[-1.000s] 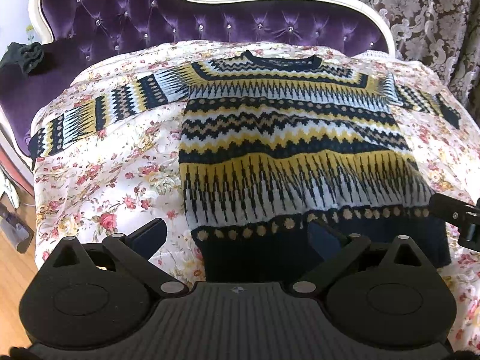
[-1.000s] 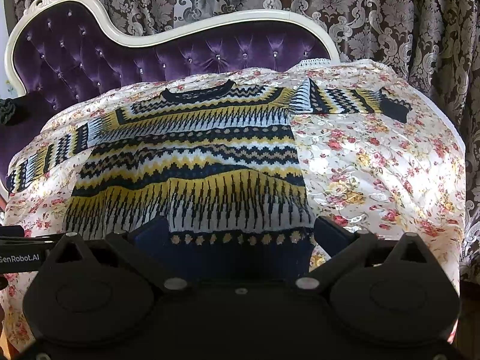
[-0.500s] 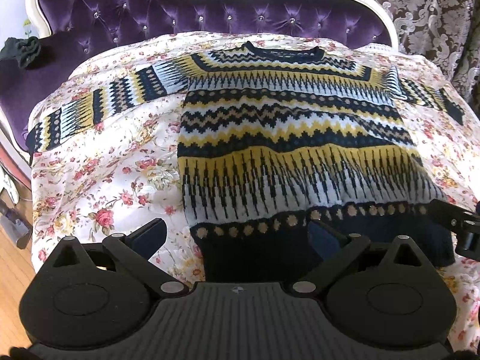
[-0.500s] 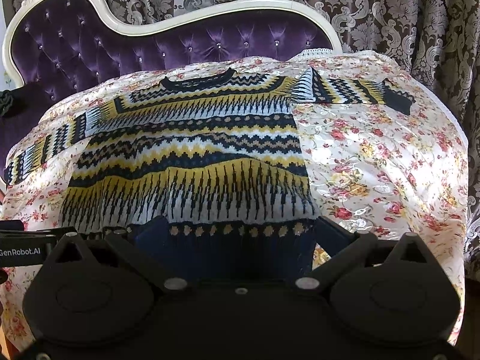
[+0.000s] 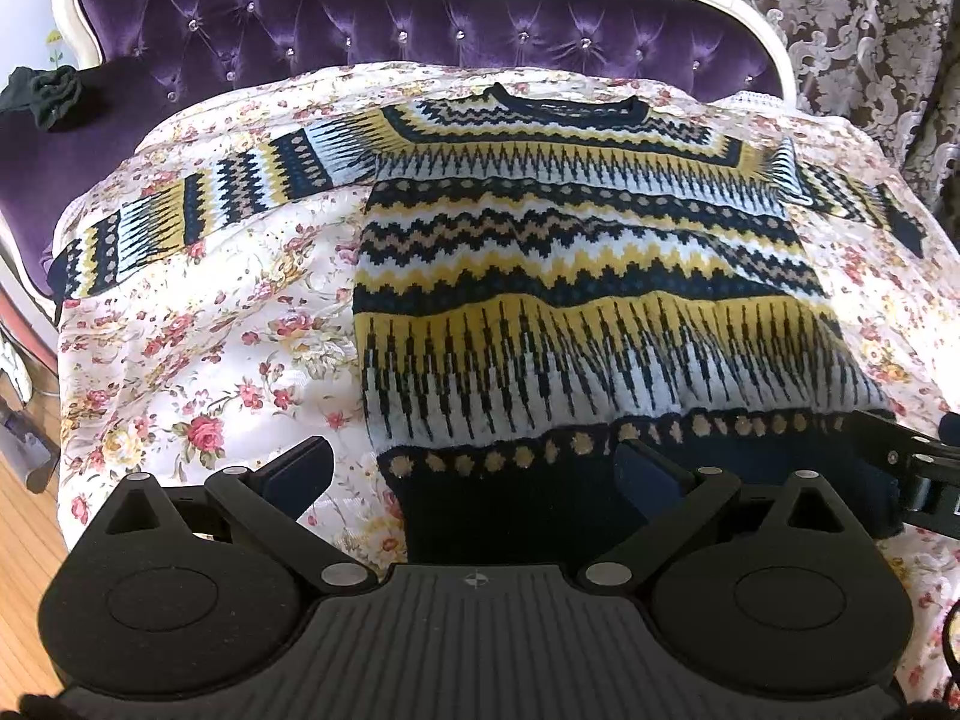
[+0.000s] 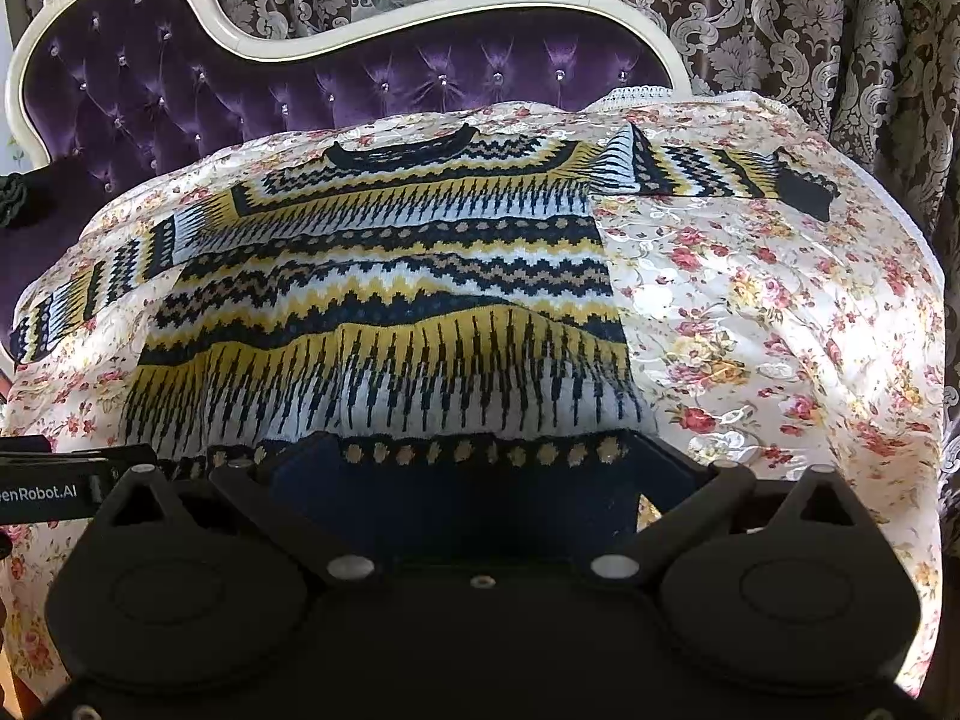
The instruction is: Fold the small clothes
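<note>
A patterned sweater (image 5: 576, 276) in navy, yellow and white lies flat, front up, on a floral sheet (image 5: 198, 372), both sleeves spread out. It also shows in the right wrist view (image 6: 384, 312). My left gripper (image 5: 474, 468) is open over the sweater's lower left hem corner, its left finger over the sheet. My right gripper (image 6: 462, 468) is open over the navy hem band near the lower right corner. Neither holds cloth. The right gripper's tip (image 5: 900, 456) shows at the right edge of the left wrist view.
The sheet (image 6: 750, 324) covers a purple tufted sofa (image 5: 420, 24) with a white frame. A dark bundle (image 5: 48, 90) sits on the sofa's left arm. Patterned curtains (image 6: 780, 12) hang behind. Wooden floor (image 5: 30, 540) shows at the lower left.
Both grippers have moved slightly forward and lower towards the sweater's hem. The sweater has not moved, and both grippers stay open.
</note>
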